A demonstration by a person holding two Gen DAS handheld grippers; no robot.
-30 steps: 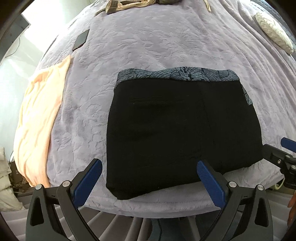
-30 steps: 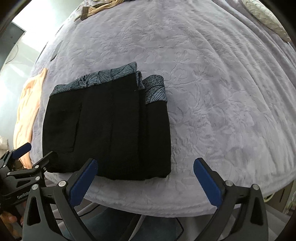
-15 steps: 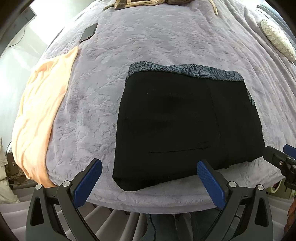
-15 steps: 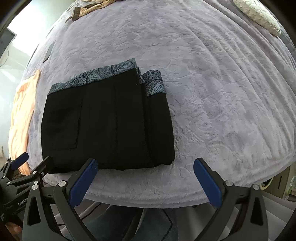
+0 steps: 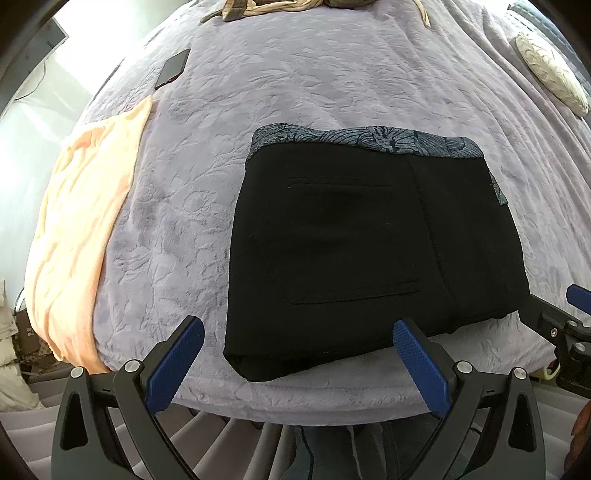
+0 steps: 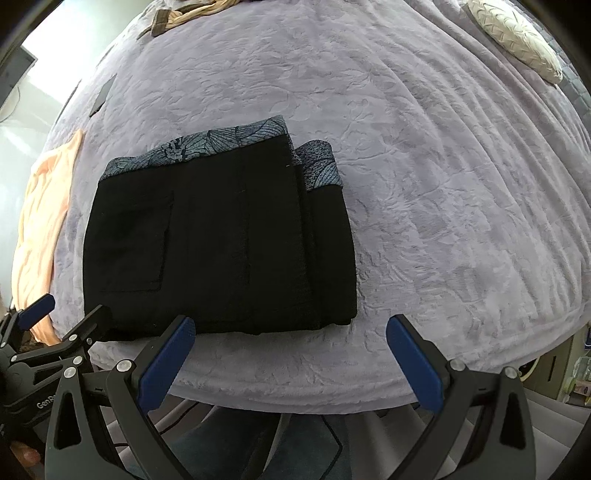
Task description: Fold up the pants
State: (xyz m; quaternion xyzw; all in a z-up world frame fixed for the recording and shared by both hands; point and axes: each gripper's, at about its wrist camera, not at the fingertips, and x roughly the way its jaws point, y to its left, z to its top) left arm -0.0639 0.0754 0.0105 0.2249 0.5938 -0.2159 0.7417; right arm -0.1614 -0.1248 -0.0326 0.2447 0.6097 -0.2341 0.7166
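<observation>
The black pants [image 5: 369, 243] lie folded in a flat rectangle near the front edge of the lilac bed, with a blue-grey patterned waistband along the far side. They also show in the right wrist view [image 6: 218, 240]. My left gripper [image 5: 295, 363] is open and empty, just off the near edge of the pants. My right gripper [image 6: 288, 360] is open and empty, off the pants' near right corner. Each gripper shows at the edge of the other's view: the right gripper [image 5: 554, 325] and the left gripper [image 6: 55, 317].
A peach garment [image 5: 85, 229] lies at the bed's left edge. A dark phone [image 5: 173, 68] lies at the far left. A cream cushion [image 5: 550, 70] sits at the far right. Tan and brown clothes [image 5: 266, 5] lie at the far edge. The bed's front edge [image 5: 314, 391] drops off below the pants.
Both grippers have drawn back and up from the pants, staying open. The folded pants have not moved on the bed.
</observation>
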